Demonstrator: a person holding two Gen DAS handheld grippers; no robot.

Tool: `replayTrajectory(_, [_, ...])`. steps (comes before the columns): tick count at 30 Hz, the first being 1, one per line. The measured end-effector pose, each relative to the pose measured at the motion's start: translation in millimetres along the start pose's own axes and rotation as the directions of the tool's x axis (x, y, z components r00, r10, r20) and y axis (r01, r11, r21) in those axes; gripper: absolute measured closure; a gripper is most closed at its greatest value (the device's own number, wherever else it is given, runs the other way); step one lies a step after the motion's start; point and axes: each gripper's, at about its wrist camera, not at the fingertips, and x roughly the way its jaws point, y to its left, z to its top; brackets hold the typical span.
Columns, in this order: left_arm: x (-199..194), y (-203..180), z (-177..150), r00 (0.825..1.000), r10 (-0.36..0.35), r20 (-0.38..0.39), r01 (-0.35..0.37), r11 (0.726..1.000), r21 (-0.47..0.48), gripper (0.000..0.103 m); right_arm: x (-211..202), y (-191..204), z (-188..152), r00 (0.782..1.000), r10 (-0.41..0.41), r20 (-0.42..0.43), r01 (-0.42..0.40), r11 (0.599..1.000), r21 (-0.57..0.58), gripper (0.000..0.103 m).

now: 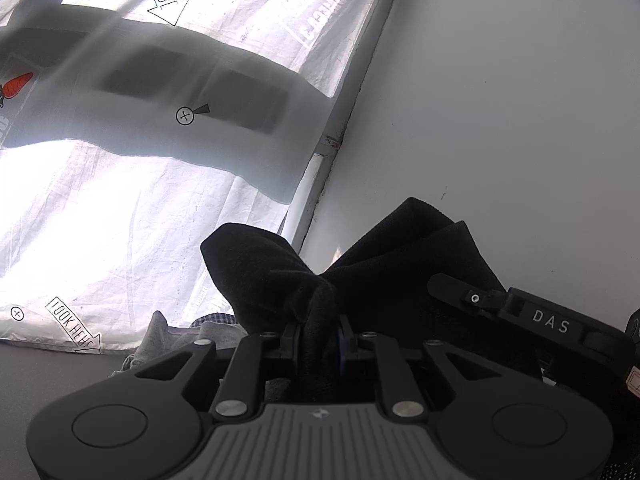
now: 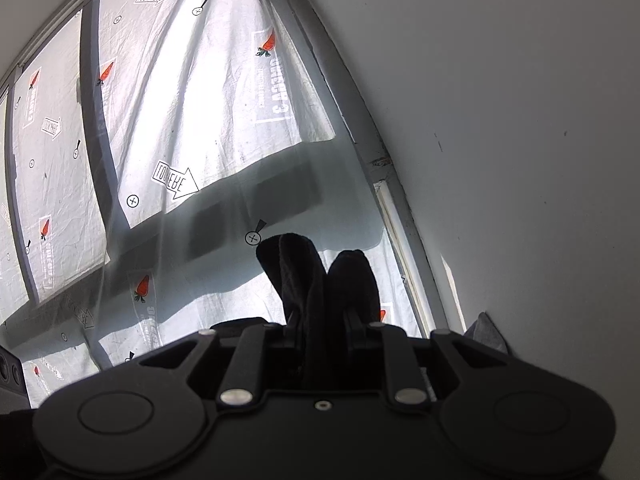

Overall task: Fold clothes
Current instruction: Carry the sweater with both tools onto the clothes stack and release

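A black garment [image 1: 260,256] is bunched between the pads of my left gripper [image 1: 320,340], which is shut on it. Its folds rise above the fingers and spread off to the right. One black finger of the other gripper [image 1: 520,312] lies against that same cloth at the right. In the right wrist view my right gripper [image 2: 320,320] is shut on the black garment [image 2: 296,268], and two humps of fabric stand up between its fingers. Both grippers are held up in the air facing the curtain. The rest of the garment hangs out of sight below.
A white curtain [image 1: 120,208] printed with carrots and arrows covers a bright window ahead. A plain white wall [image 1: 500,120] fills the right side. Grey and checked clothes [image 1: 168,340] lie low at the left. A grey cloth corner [image 2: 488,332] shows by the wall.
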Motion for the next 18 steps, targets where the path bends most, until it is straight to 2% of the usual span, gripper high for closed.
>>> replayTrajectory(1, [12.4, 4.4, -2.5, 0.998, 0.059, -0.020, -0.059, 0.998, 0.023, 0.079, 10.3, -4.0, 1.0, 1.000, -0.012, -0.019, 0.012, 1.000, -0.012, 0.082])
replayTrajectory(3, [38.3, 19.0, -10.9, 0.983, 0.162, -0.084, -0.159, 0.986, 0.044, 0.079, 33.6, -11.3, -3.6, 0.994, -0.090, -0.067, 0.085, 0.994, -0.068, 0.080])
replayTrajectory(5, [55.3, 38.7, -21.4, 0.969, 0.207, -0.138, -0.207, 0.978, 0.012, 0.079, 50.2, -16.6, -11.4, 0.984, -0.160, -0.078, 0.147, 0.979, -0.142, 0.075])
replayTrajectory(6, [59.7, 47.1, -25.3, 0.964, 0.219, -0.150, -0.221, 0.975, -0.003, 0.079, 55.2, -17.9, -14.4, 0.978, -0.192, -0.079, 0.176, 0.968, -0.177, 0.064])
replayTrajectory(7, [62.4, 53.5, -27.8, 0.963, 0.221, -0.156, -0.226, 0.974, -0.017, 0.077, 58.3, -18.4, -16.3, 0.971, -0.226, -0.080, 0.205, 0.956, -0.210, 0.058])
replayTrajectory(8, [62.9, 58.2, -30.0, 0.964, 0.216, -0.156, -0.224, 0.974, -0.033, 0.076, 59.4, -18.1, -17.7, 0.966, -0.246, -0.074, 0.222, 0.945, -0.241, 0.058])
replayTrajectory(10, [62.8, 63.7, -33.0, 0.965, 0.213, -0.156, -0.223, 0.973, -0.055, 0.066, 55.6, -11.9, -20.4, 0.959, -0.283, -0.028, 0.262, 0.915, -0.307, 0.058])
replayTrajectory(11, [62.5, 64.1, -34.1, 0.963, 0.221, -0.156, -0.231, 0.971, -0.054, 0.066, 53.2, -7.0, -22.4, 0.953, -0.302, 0.000, 0.283, 0.895, -0.344, 0.058])
replayTrajectory(13, [62.2, 64.0, -36.1, 0.961, 0.231, -0.153, -0.240, 0.970, -0.042, 0.064, 50.8, 0.4, -30.2, 0.958, -0.288, 0.011, 0.267, 0.873, -0.407, 0.058])
replayTrajectory(14, [61.5, 63.9, -37.8, 0.960, 0.234, -0.153, -0.242, 0.969, -0.038, 0.062, 54.5, -1.1, -35.5, 0.961, -0.277, -0.019, 0.245, 0.879, -0.409, 0.058])
replayTrajectory(16, [64.2, 68.3, -40.0, 0.955, 0.251, -0.158, -0.260, 0.965, -0.041, 0.044, 69.8, -12.5, -47.5, 0.959, -0.254, -0.127, 0.194, 0.913, -0.360, 0.058])
replayTrajectory(18, [67.1, 72.8, -41.5, 0.948, 0.273, -0.162, -0.283, 0.958, -0.041, 0.033, 91.6, -32.5, -62.3, 0.929, -0.258, -0.263, 0.184, 0.943, -0.276, 0.055])
